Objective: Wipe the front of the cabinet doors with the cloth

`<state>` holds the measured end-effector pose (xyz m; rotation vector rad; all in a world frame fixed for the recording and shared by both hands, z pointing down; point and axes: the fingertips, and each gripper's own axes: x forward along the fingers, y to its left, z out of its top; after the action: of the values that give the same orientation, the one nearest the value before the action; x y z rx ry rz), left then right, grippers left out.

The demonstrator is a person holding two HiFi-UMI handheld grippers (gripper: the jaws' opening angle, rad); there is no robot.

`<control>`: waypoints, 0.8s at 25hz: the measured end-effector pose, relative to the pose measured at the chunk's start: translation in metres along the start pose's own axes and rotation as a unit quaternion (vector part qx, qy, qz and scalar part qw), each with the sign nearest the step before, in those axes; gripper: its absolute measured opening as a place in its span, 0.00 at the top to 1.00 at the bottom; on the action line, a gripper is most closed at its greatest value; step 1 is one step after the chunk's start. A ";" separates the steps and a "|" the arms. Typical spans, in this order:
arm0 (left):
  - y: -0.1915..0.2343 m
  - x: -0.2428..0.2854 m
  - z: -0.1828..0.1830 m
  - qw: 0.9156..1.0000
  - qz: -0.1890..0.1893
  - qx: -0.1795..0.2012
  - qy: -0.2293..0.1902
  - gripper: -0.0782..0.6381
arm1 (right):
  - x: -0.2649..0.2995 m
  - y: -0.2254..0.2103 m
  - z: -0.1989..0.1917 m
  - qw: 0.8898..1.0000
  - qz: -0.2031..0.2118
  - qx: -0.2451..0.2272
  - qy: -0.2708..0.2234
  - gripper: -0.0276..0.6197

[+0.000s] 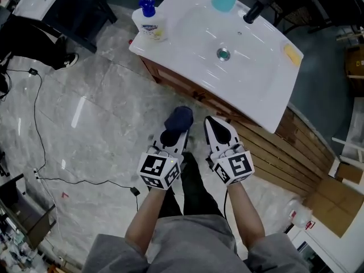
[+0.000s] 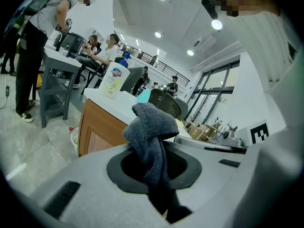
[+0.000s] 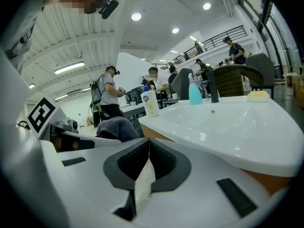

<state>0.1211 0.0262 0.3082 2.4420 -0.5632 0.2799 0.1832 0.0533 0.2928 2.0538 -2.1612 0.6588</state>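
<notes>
One dark blue cloth (image 2: 151, 127) is pinched between the jaws of the left gripper (image 1: 172, 136). It is bunched above their tips, and a tail hangs below. It is judged light, limp and easily squashed. A hold near the middle of the bunch would leave a pad free for wiping, though a loose corner could be dragged out by rubbing. A cable (image 1: 135, 191) lies on the floor, left of and behind those jaws. A lotion bottle (image 1: 149, 23) stands ahead of them on the white sink surface (image 1: 261, 90). The overhang of that surface may crowd a high stroke on the wooden cabinet doors (image 2: 97, 129) beneath it. Just right of the cloth, the right gripper (image 3: 148, 148) is pressed shut on nothing.
</notes>
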 end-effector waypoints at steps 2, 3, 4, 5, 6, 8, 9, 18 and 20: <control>0.003 0.003 -0.003 1.000 -0.009 -0.015 -0.004 0.81 | 0.003 0.001 -0.004 1.000 -0.004 0.000 0.001 0.94; 0.003 0.005 -0.004 1.000 -0.014 -0.025 -0.008 0.81 | 0.004 0.002 -0.005 1.000 -0.004 -0.002 0.002 0.94; 0.004 0.007 -0.005 0.999 -0.020 -0.037 -0.013 0.81 | 0.003 0.002 -0.006 1.000 -0.004 -0.005 0.003 0.94; 0.004 0.009 -0.007 0.998 -0.024 -0.050 -0.018 0.81 | 0.001 0.002 -0.008 1.000 -0.004 -0.007 0.005 0.94; 0.004 0.011 -0.008 0.998 -0.027 -0.060 -0.022 0.81 | -0.001 0.002 -0.009 1.000 -0.004 -0.008 0.006 0.94; 0.006 0.017 -0.012 0.996 -0.031 -0.072 -0.033 0.81 | -0.004 -0.001 -0.015 1.000 -0.005 -0.006 0.011 0.94; 0.009 0.020 -0.014 0.996 -0.033 -0.076 -0.038 0.81 | -0.004 -0.003 -0.019 1.000 -0.006 -0.004 0.013 0.94; 0.046 0.055 -0.046 0.974 -0.061 -0.190 -0.110 0.81 | 0.015 -0.014 -0.055 1.000 0.006 -0.004 0.028 0.94; 0.053 0.064 -0.054 0.969 -0.062 -0.206 -0.125 0.81 | 0.018 -0.016 -0.062 0.999 0.012 -0.009 0.033 0.94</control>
<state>0.1504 -0.0007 0.3990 2.1047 -0.5118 -0.1858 0.1828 0.0588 0.3587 1.9719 -2.1504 0.6962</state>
